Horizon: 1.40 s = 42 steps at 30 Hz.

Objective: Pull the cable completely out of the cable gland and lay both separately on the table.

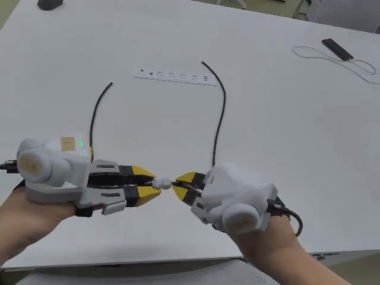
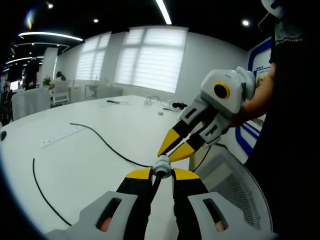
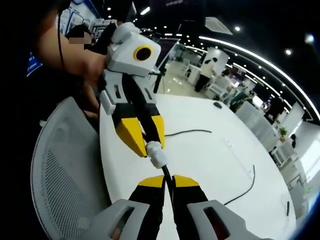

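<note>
A small white cable gland (image 1: pixel 159 183) hangs just above the table's front edge, with my left gripper (image 1: pixel 155 183) shut on it. In the left gripper view the gland (image 2: pixel 161 165) sits between my yellow tips (image 2: pixel 161 173). A black cable (image 1: pixel 221 113) runs through the gland. My right gripper (image 1: pixel 180 183) faces the left one tip to tip and is shut on the cable right beside the gland (image 3: pixel 156 153). The cable (image 3: pixel 168 179) passes down between the right gripper's (image 3: pixel 168 182) jaws. Another stretch of cable (image 1: pixel 94 116) curves away behind the left gripper.
A white power strip (image 1: pixel 175 76) lies at the table's middle back. A black device with a thin white lead (image 1: pixel 336 48) rests at the far right, and a dark object (image 1: pixel 50 3) at the far left. A grey mesh chair (image 3: pixel 65 165) stands just below the near edge.
</note>
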Each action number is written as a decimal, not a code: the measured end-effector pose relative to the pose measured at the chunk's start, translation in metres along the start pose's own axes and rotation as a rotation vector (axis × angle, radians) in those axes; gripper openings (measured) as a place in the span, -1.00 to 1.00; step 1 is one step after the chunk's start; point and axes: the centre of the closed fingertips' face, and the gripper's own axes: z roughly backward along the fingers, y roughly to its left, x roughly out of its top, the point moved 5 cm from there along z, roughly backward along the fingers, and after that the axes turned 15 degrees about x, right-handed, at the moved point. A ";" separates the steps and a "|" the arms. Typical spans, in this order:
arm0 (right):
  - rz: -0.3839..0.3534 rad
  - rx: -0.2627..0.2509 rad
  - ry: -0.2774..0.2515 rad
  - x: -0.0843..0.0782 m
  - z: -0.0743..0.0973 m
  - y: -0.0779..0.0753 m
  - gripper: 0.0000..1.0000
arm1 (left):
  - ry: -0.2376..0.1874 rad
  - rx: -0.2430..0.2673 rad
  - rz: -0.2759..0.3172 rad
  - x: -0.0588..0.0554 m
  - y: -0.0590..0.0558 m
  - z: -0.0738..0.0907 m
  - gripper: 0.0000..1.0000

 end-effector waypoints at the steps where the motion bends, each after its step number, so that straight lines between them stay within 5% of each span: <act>1: -0.016 -0.002 -0.011 0.000 0.000 -0.001 -1.00 | -0.001 -0.001 -0.001 0.001 0.000 0.000 -0.70; 14: -0.152 -0.075 -0.058 -0.010 0.012 -0.019 -1.00 | -0.019 0.039 0.016 0.015 0.007 0.002 -0.70; 23: -0.411 -0.133 -0.129 -0.044 0.025 -0.034 -1.00 | -0.036 0.046 0.046 0.020 0.006 0.004 -0.70; 31: -0.708 -0.184 -0.145 -0.081 0.026 -0.036 -1.00 | -0.044 0.057 0.055 0.019 0.005 0.005 -0.70; 34: -0.782 -0.186 -0.114 -0.096 0.022 -0.033 -1.00 | -0.037 0.055 0.058 0.015 0.001 0.004 -0.70; 42: -0.756 -0.184 -0.106 -0.094 0.019 -0.032 -1.00 | -0.030 0.048 0.065 0.010 0.001 0.005 -0.70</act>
